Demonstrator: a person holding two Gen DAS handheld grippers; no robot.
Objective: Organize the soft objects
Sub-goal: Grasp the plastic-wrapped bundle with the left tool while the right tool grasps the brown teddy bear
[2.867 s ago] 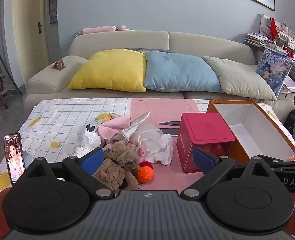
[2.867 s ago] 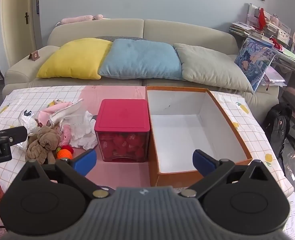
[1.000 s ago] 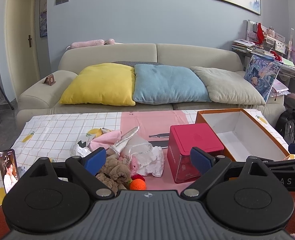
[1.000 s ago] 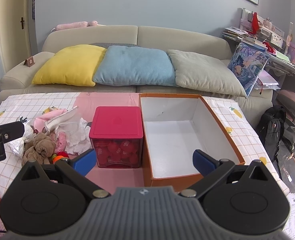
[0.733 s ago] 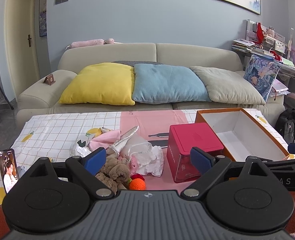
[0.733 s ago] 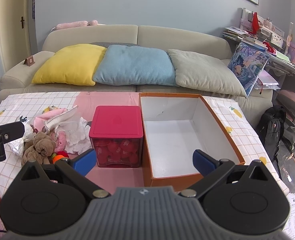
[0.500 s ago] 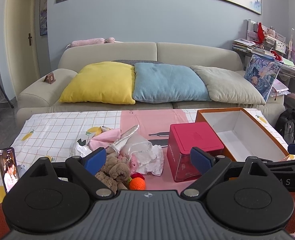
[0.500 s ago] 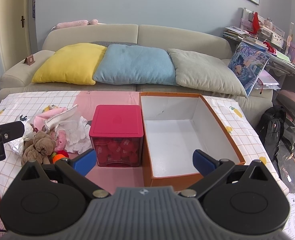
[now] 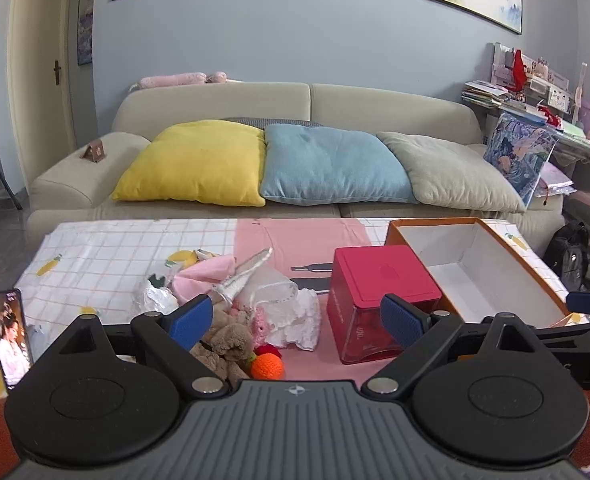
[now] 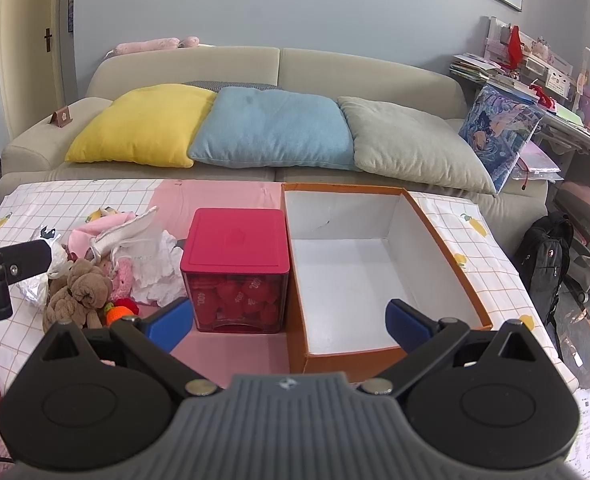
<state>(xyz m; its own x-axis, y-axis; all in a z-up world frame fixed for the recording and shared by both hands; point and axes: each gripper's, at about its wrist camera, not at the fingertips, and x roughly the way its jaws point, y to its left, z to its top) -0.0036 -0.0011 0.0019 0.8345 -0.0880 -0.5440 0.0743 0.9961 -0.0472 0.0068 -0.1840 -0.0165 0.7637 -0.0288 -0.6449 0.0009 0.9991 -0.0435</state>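
A pile of soft things lies on the table's left: a brown plush toy [image 9: 225, 346] [image 10: 79, 292], an orange knitted ball [image 9: 268, 366] [image 10: 119, 313], a pink cloth [image 9: 205, 280] and white fabric [image 9: 295, 316] [image 10: 155, 264]. An open orange box [image 10: 375, 264] [image 9: 475, 264] with a white inside stands empty on the right. My left gripper [image 9: 297, 320] is open and empty, held back over the near edge by the pile. My right gripper [image 10: 289, 322] is open and empty, before the box.
A clear cube with a red lid [image 10: 235, 268] [image 9: 379, 300], holding red pieces, stands between pile and box. A phone [image 9: 9, 344] stands at the near left. Crumpled foil [image 9: 153, 300] lies by the pile. A sofa with cushions [image 10: 271, 128] runs behind the table.
Both grippers have pulled back and risen a little since the earliest frames; over the last second they are nearly still. Nothing on the table has moved.
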